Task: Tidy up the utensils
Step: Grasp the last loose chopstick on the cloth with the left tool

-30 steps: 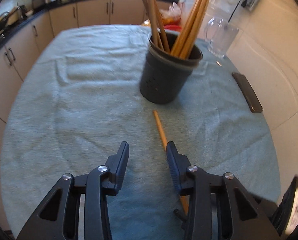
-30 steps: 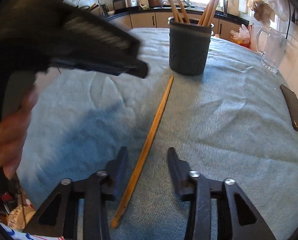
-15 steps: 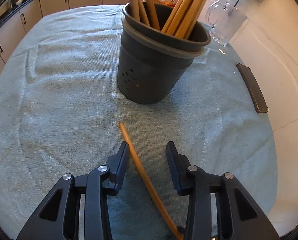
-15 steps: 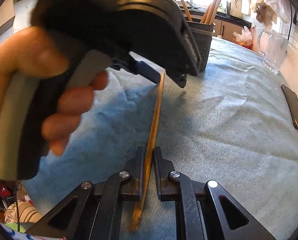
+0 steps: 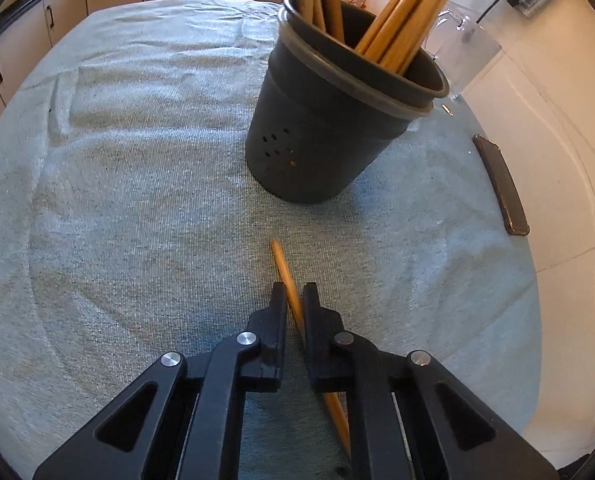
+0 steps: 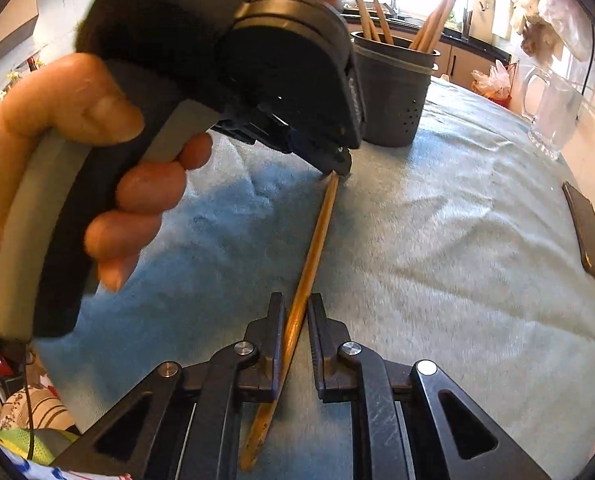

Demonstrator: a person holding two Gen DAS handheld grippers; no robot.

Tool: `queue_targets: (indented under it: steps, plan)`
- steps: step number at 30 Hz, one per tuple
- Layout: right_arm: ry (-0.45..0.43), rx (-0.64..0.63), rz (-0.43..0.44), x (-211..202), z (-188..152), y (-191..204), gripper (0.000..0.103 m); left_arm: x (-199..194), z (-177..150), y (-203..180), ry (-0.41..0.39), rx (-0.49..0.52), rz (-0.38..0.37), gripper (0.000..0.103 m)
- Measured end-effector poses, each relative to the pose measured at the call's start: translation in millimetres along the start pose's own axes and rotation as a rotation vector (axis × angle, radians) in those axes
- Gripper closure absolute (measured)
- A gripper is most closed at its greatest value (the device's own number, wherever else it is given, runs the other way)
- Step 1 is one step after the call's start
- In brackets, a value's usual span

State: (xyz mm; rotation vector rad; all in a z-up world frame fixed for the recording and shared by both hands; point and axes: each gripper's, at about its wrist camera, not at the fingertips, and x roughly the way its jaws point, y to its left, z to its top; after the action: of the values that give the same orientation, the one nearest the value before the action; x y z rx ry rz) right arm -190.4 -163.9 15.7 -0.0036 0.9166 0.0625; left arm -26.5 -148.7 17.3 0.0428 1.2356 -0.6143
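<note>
Now wooden stick (image 5: 286, 277) pinched between left gripper (image 5: 294, 296) fingers, right gripper (image 6: 296, 307) likewise

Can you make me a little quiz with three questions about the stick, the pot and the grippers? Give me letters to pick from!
1. Where does the loose wooden stick lie?
A. inside the glass mug
B. on the cloth in front of the dark pot
C. on top of the phone

2. What colour is the cloth on the table?
A. red
B. black
C. pale blue-green

3. What are the left gripper and right gripper doing?
A. both shut on the stick
B. both wide open
C. both shut on the pot

Answers: 1 B, its tip points at the dark pot. 2 C, the cloth looks pale blue-green in both views. 3 A, each gripper's fingers pinch the stick.
</note>
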Motion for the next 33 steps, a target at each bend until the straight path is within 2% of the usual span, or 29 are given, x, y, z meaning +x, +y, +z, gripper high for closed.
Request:
queue_targets:
  steps: [8,14,16,20,21,22,29,33]
  plan:
    - [-0.052,0.015,0.014,10,8,-2,0.091,-7,-5,18,0.044,-0.086,-0.095,0.095]
    - [-0.084,0.046,0.034,1,3,-19,0.093,-11,-10,28,0.055,-0.124,-0.142,0.088]
    - [-0.094,0.038,0.024,-1,1,-20,0.093,-14,-12,33,0.059,-0.136,-0.160,0.082]
    - [-0.100,0.007,0.010,-5,-7,-15,0.094,-13,-16,24,0.048,-0.114,-0.138,0.081]
    - [-0.100,0.004,0.010,-6,-8,-14,0.094,-12,-17,20,0.044,-0.100,-0.124,0.084]
    - [-0.102,0.005,0.012,-6,-9,-14,0.093,-11,-17,16,0.040,-0.090,-0.110,0.093]
    - [-0.105,0.012,0.030,-8,-12,-16,0.093,-17,-21,9,0.007,-0.082,-0.097,0.093]
    - [-0.120,0.006,0.030,-13,-12,-17,0.092,-39,-25,3,-0.061,-0.063,-0.091,0.094]
